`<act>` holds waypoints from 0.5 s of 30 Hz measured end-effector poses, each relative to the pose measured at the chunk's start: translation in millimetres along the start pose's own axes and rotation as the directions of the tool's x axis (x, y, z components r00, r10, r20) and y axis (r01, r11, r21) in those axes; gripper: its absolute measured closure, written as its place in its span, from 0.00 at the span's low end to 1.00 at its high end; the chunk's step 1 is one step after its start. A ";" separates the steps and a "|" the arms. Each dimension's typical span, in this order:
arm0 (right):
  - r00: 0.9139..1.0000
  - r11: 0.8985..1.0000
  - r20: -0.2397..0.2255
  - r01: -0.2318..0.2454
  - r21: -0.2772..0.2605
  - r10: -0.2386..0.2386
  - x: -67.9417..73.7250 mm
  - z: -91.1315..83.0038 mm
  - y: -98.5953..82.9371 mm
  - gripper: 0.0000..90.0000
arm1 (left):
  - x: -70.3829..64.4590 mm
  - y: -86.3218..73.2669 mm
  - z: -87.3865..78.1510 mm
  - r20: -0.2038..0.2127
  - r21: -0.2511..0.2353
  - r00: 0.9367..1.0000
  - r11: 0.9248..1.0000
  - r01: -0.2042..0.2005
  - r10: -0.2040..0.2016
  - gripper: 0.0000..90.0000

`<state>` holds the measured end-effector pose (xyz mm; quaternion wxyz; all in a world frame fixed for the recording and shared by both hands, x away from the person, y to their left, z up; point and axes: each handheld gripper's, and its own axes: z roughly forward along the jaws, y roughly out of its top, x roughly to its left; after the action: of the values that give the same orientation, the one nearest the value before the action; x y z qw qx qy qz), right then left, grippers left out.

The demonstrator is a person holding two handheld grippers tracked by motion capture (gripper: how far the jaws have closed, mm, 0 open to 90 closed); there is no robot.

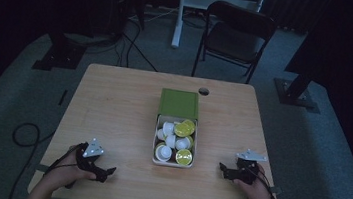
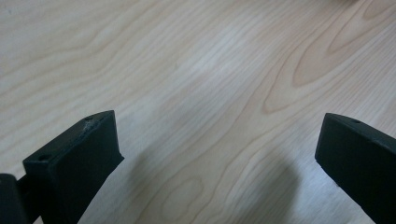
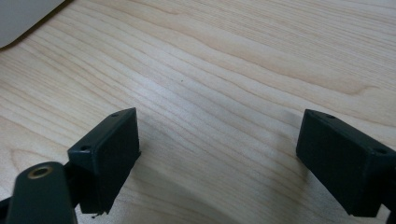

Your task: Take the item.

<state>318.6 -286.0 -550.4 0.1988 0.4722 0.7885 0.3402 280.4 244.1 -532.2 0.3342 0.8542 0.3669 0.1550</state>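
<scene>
A white box [image 1: 154, 145] with its green lid [image 1: 179, 103] folded back stands at the table's middle. It holds several small pods, some white [image 1: 168, 128], some with yellow-green tops [image 1: 183, 156]. My left gripper [image 1: 106, 172] rests near the front left edge, a hand around it. In the left gripper view its jaws [image 2: 219, 154] stand wide open over bare wood. My right gripper [image 1: 222, 170] lies near the front right, pointing toward the box. It [image 3: 219, 149] is open too, with nothing between the jaws. A white corner of the box [image 3: 23, 14] shows at upper left.
The wooden table [image 1: 113, 102] has a round cable hole [image 1: 203, 91] behind the box. A dark chair [image 1: 237, 33] stands beyond the far edge. A cable [image 1: 24, 135] loops on the floor at the left. The room is dim.
</scene>
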 end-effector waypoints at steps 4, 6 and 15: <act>1.000 1.000 0.000 -0.001 0.000 0.001 0.0 0.0 0.0 0.14 | -3.3 11.9 -3.0 0.016 -0.009 1.000 1.000 -0.012 0.012 0.00; 1.000 1.000 0.000 -0.001 0.000 0.001 0.0 0.0 0.0 0.14 | -3.6 14.0 -3.3 0.017 -0.009 1.000 1.000 -0.016 0.016 0.00; 1.000 1.000 0.000 -0.001 0.001 0.001 0.0 0.0 0.0 0.14 | -9.0 31.6 -4.9 0.049 -0.022 0.998 0.999 -0.025 0.026 0.01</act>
<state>318.6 -286.0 -550.4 0.1986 0.4725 0.7885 0.3401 288.4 223.8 -507.2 0.3503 0.8588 0.3459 0.1420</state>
